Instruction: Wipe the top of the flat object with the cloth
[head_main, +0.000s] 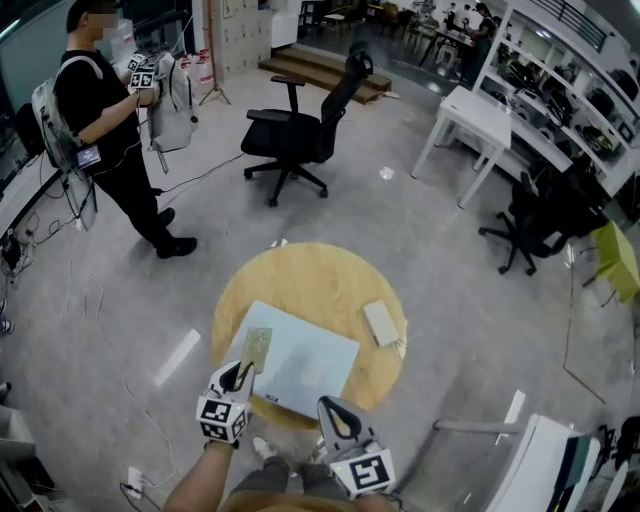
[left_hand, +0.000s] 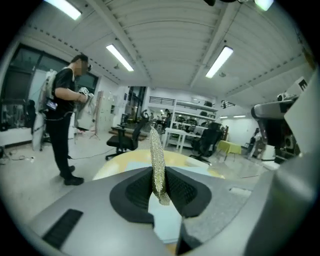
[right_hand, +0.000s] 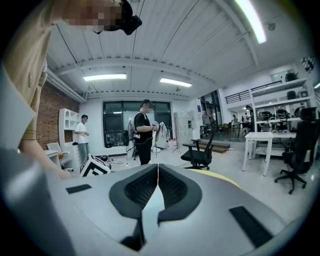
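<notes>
A pale blue flat board (head_main: 300, 362) lies on the round wooden table (head_main: 300, 280). My left gripper (head_main: 240, 374) is shut on a speckled yellow-green cloth (head_main: 256, 349), which lies over the board's near left part. In the left gripper view the cloth (left_hand: 157, 160) stands up edge-on between the jaws, with the board (left_hand: 167, 225) below. My right gripper (head_main: 333, 412) hovers at the board's near edge, shut with nothing in it; its jaws (right_hand: 157, 185) meet in the right gripper view.
A small beige pad (head_main: 381, 322) lies on the table's right side. A black office chair (head_main: 300, 125) stands beyond the table. A person (head_main: 110, 120) with a backpack stands at far left. White desks (head_main: 478, 115) and shelves line the right.
</notes>
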